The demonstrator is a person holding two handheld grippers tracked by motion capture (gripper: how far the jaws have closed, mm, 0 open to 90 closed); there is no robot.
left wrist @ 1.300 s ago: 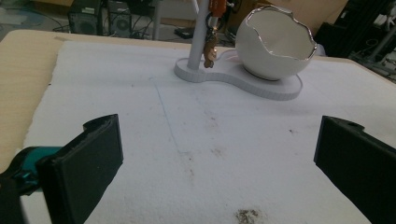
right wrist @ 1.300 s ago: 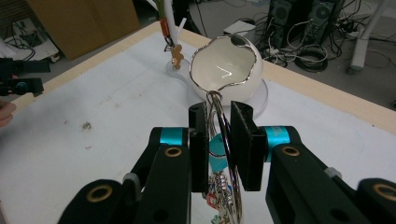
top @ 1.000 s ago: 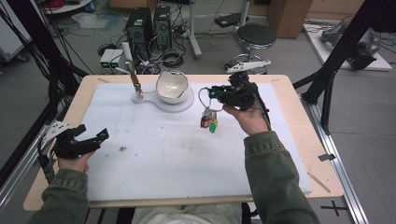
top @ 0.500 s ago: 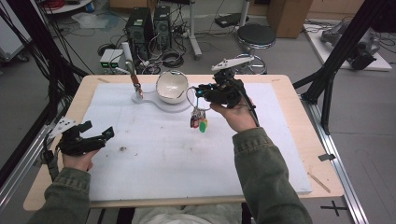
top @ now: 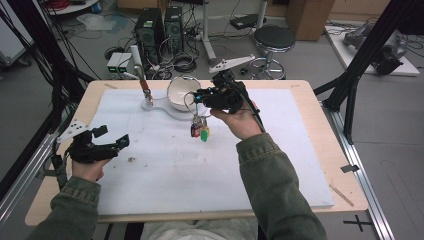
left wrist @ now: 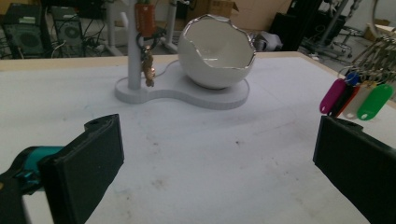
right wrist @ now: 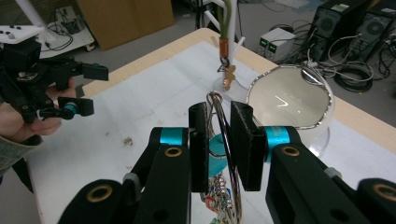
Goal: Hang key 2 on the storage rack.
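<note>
Glossy white ceramic bowl (left wrist: 217, 56) with a jagged silvery rim; shiny metal key ring (right wrist: 223, 140); glossy coloured plastic tags (left wrist: 355, 99); matt black tool pads (right wrist: 245, 140); pale wooden bench (top: 320, 107).

Right gripper view: key ring (right wrist: 223, 140) runs down btwn the jaws; its lower part is cut off at the bottom edge, w/ the tags (right wrist: 215, 203) mostly hidden behind the jaws. Left gripper view: tags (left wrist: 356, 97) sit at 3 o'clock, ring above them blurred & clipped by the right edge. High view: charm on the stand (top: 146, 93) too small to tell.
</note>
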